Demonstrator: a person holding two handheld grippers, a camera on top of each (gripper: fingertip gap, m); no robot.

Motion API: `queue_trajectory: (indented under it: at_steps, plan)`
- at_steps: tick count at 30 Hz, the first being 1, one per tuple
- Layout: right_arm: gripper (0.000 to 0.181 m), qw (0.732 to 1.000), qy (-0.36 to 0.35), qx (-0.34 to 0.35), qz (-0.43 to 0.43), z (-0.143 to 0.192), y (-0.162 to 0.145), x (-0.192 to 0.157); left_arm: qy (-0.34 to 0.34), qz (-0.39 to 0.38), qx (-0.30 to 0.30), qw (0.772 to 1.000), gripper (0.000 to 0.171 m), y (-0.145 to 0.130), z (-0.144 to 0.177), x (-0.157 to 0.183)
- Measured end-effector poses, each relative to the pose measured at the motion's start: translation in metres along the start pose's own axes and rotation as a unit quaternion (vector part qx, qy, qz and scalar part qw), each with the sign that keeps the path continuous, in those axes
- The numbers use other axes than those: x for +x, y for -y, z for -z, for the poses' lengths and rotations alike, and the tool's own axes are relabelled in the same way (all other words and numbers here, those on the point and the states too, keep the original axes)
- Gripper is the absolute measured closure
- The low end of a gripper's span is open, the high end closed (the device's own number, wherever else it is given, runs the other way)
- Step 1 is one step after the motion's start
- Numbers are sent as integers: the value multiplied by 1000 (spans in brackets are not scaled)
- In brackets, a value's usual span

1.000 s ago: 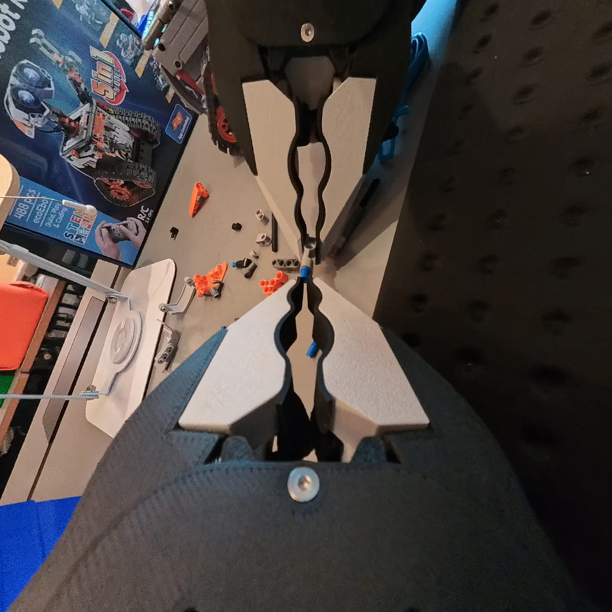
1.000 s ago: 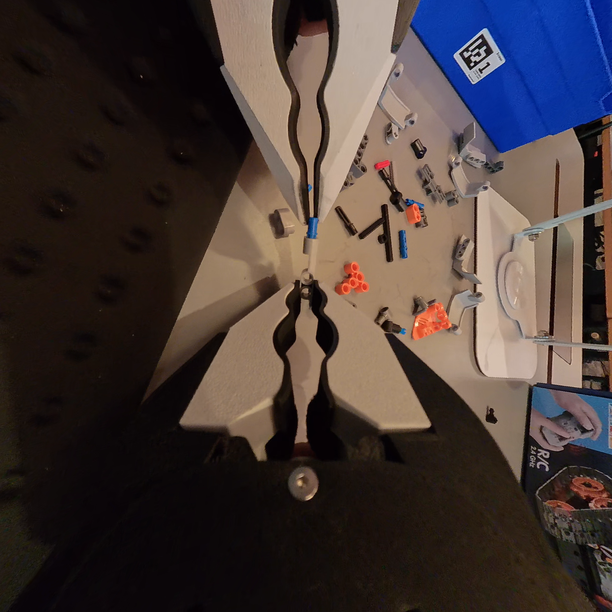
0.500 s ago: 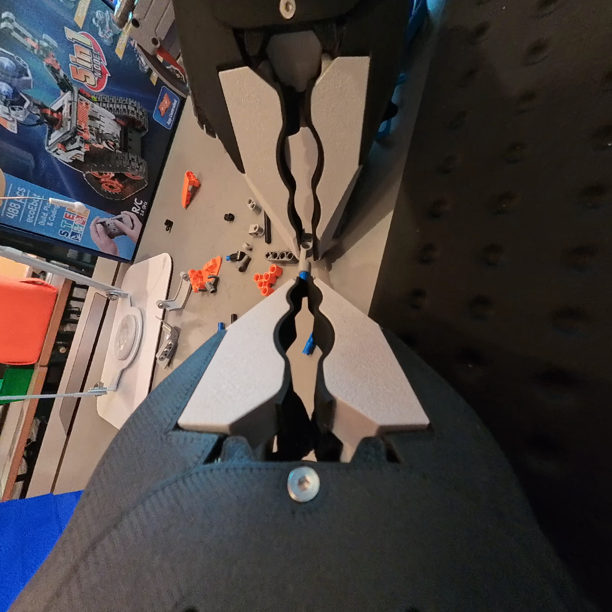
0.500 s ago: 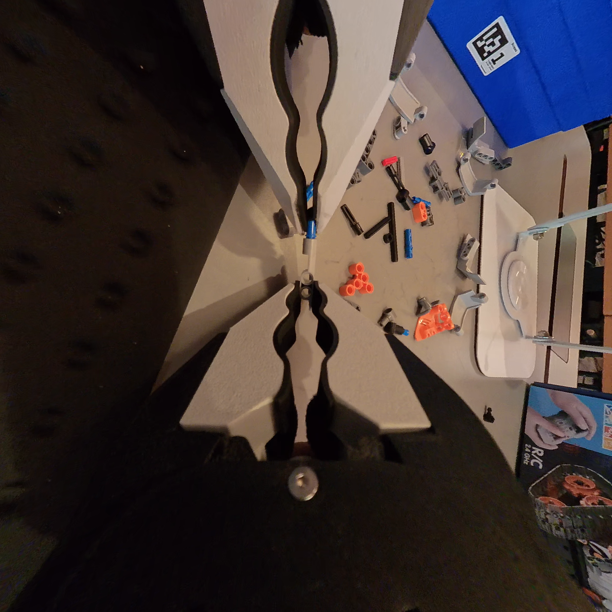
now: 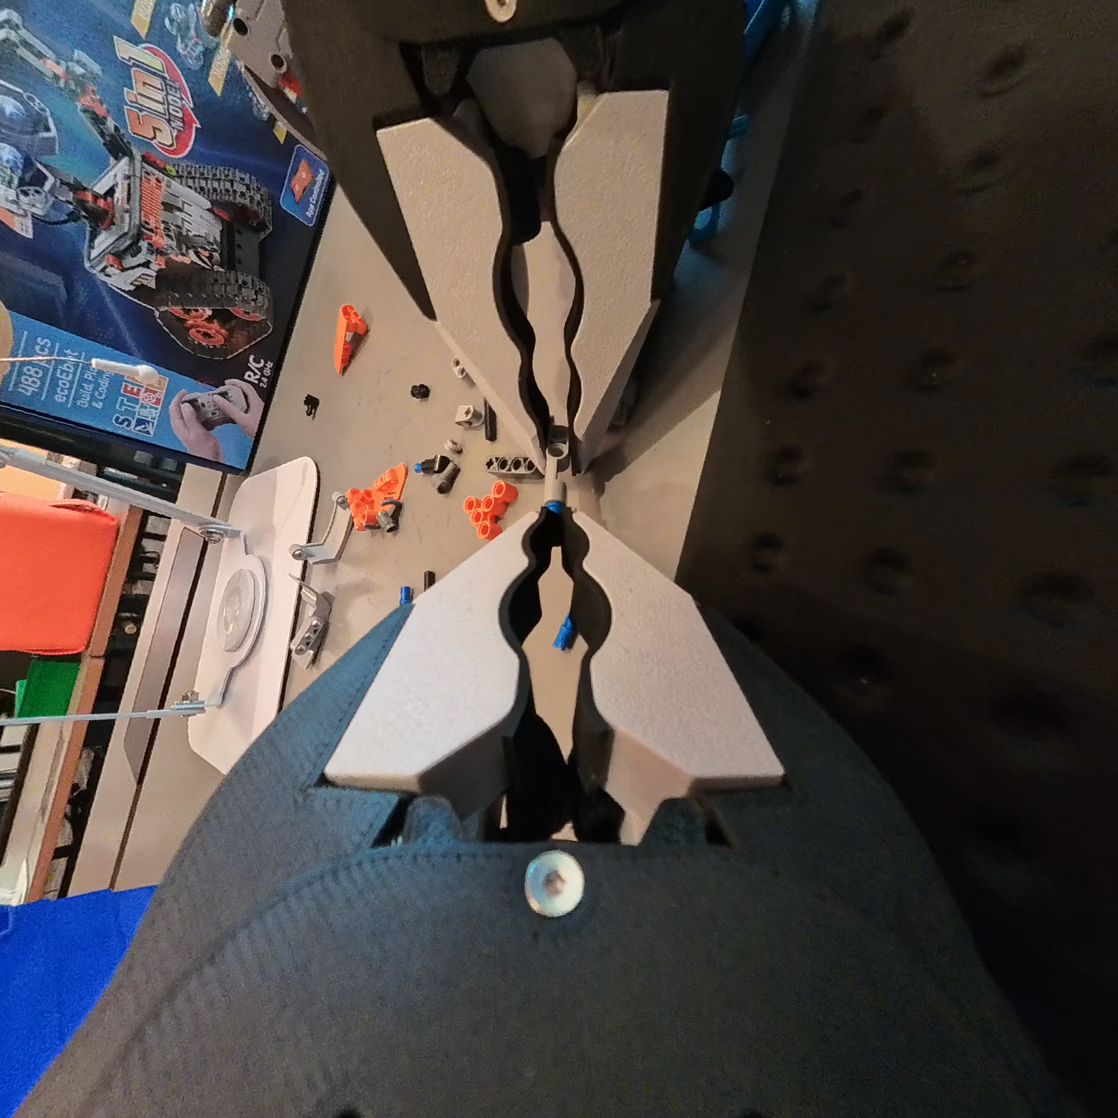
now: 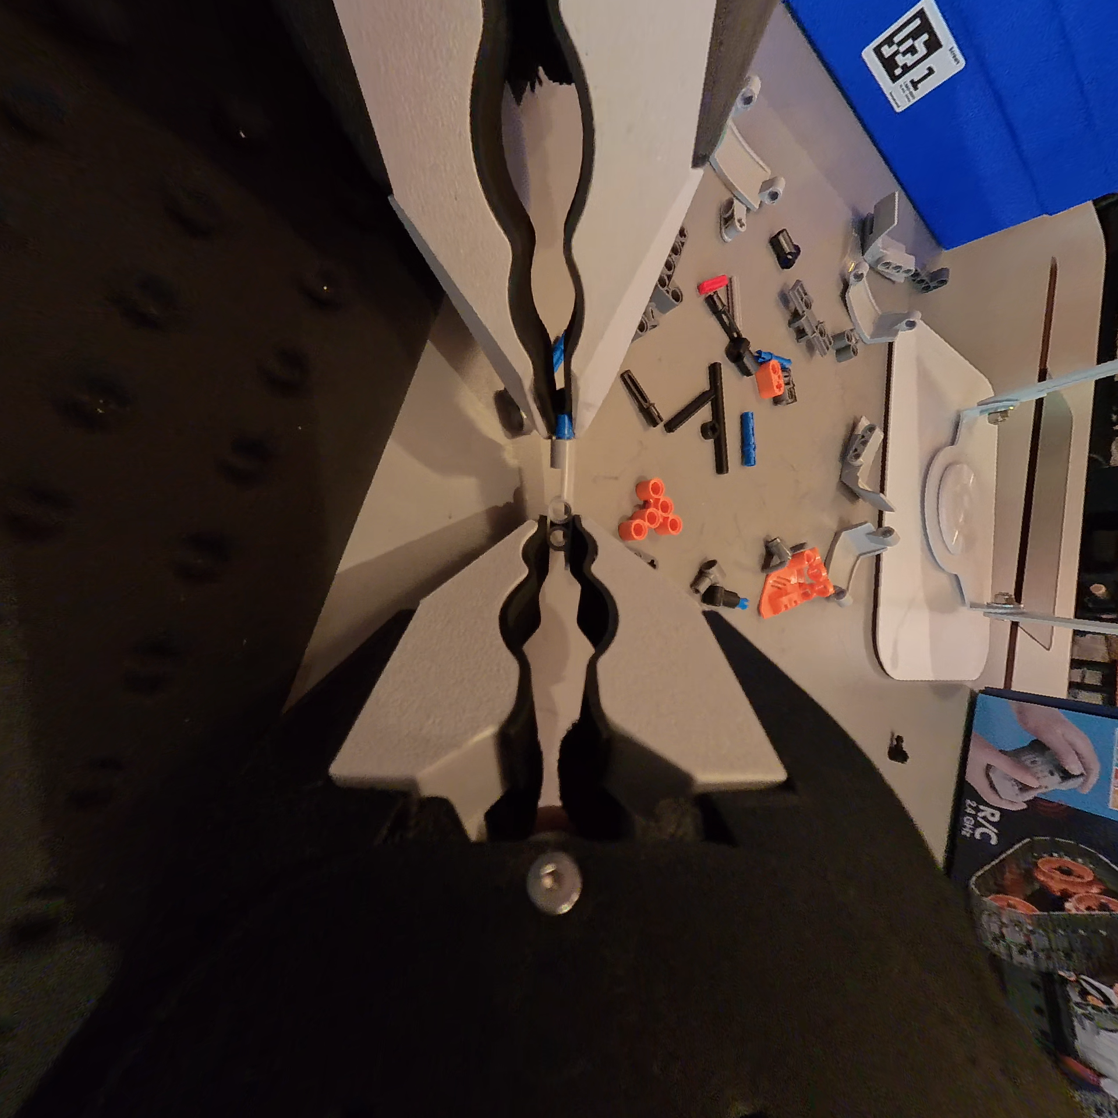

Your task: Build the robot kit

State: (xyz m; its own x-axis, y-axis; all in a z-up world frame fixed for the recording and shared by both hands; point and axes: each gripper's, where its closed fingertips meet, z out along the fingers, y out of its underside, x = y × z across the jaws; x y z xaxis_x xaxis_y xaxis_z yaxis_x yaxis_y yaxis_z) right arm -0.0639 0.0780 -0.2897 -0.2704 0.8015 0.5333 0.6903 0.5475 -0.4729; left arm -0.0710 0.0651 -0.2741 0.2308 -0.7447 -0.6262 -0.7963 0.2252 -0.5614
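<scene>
The left hand-held gripper (image 5: 553,514) is clenching a blue pin (image 5: 553,507); the right hand-held gripper (image 6: 559,527), facing it tip-to-tip, is clenching a grey connector (image 6: 560,509), both parts lying along one line.

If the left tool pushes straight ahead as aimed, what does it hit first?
Likely the right tool, tip to tip with the left tool. Only the small grey-and-blue pin assembly they both pinch separates them.

Warm, dim indoor light falls on the pale grey bench (image 6: 750,484), leaving the small plastic parts sharp with short, soft shadows. The dark dimpled panel (image 5: 919,484) beside it sinks almost to black. The right wrist view is murkier and yellower. Fisheye bending stretches both pictures at the edges; the nearest housings blur slightly.
</scene>
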Motion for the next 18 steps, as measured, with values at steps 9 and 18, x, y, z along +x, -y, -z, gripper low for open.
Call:
queue_trajectory:
  at_steps: [9,18]
  plan:
    - [178,1000,-27,-9,-12,14,-18,22,6,46,-21,999,167,-14,19,-24]
    - [178,999,-36,-17,-14,27,-32,29,-105,89,-43,990,163,-21,17,2]
